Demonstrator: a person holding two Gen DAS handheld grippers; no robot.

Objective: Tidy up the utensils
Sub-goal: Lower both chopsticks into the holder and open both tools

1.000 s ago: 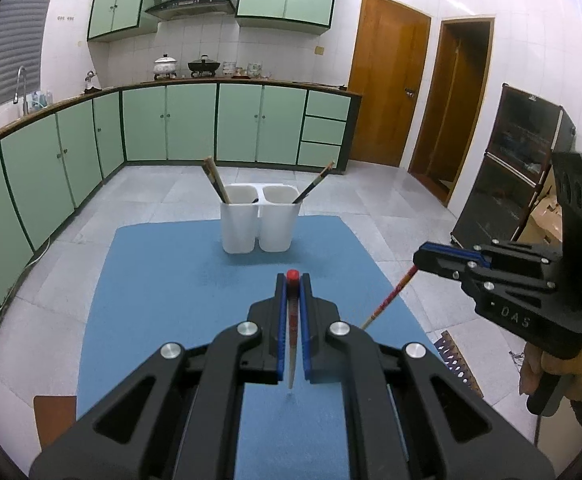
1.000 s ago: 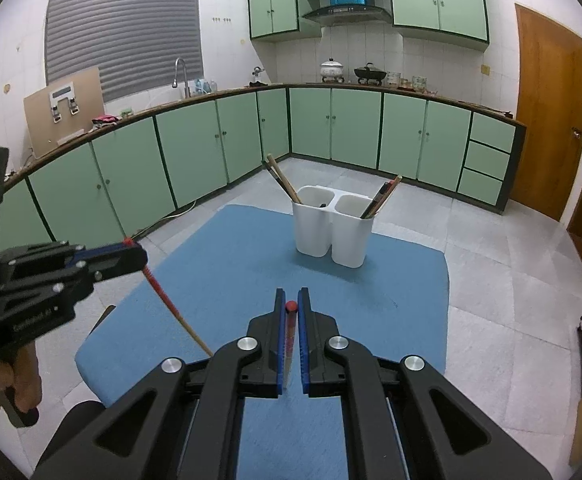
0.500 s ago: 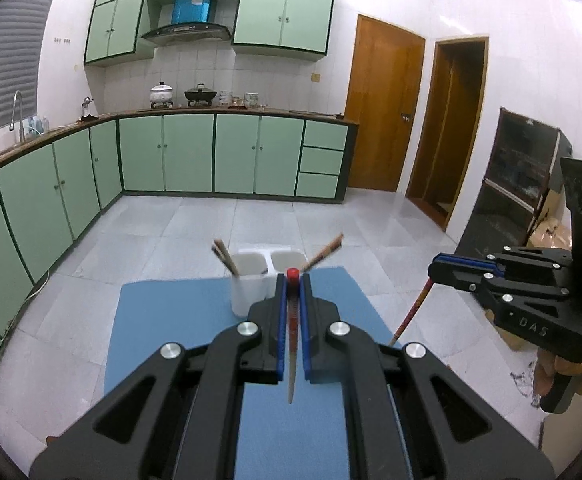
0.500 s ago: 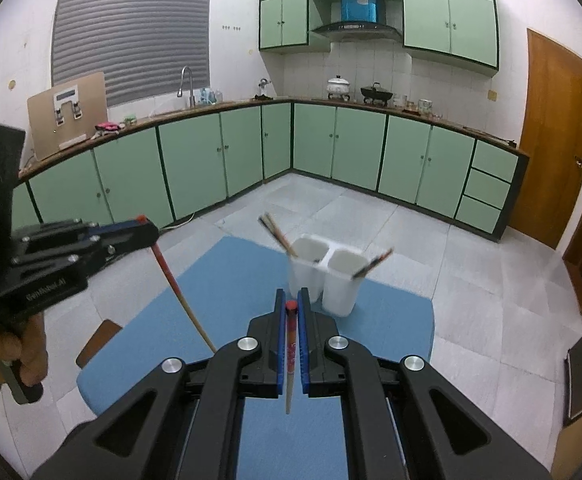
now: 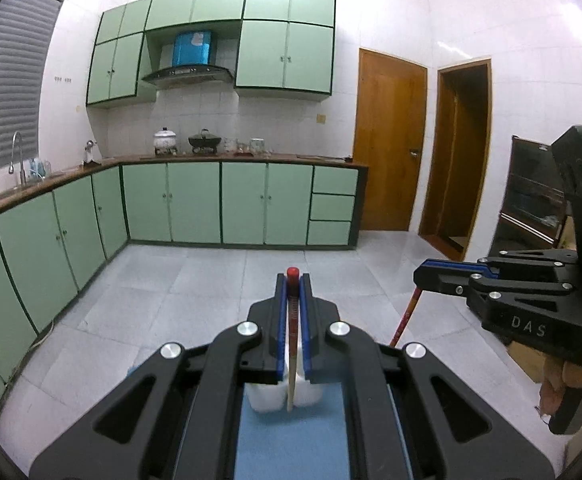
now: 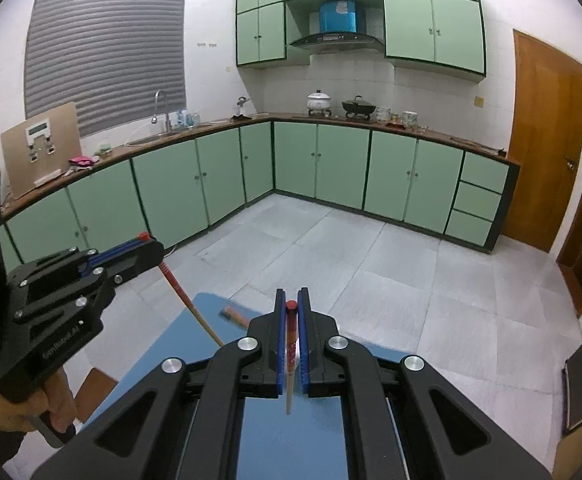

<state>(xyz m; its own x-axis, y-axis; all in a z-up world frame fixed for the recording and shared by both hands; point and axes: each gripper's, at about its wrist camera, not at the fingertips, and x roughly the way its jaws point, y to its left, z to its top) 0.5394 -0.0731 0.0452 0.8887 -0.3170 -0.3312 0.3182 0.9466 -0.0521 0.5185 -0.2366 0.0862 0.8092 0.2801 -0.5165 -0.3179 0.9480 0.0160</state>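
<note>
holding a red-tipped chopstick (image 5: pixel 292 332) clamped in my left gripper (image 5: pixel 293 280), i grip a second chopstick (image 6: pixel 290 344) the same way in my right gripper (image 6: pixel 291 300); the white holder (image 5: pixel 269 398) sits below on the blue mat (image 5: pixel 291 440), mostly hidden behind the fingers.

Green cabinets (image 5: pixel 195 206) line the kitchen at twelve o'clock. A wooden door (image 5: pixel 389 144) stands at two o'clock, a range hood (image 5: pixel 189 74) at eleven.
</note>
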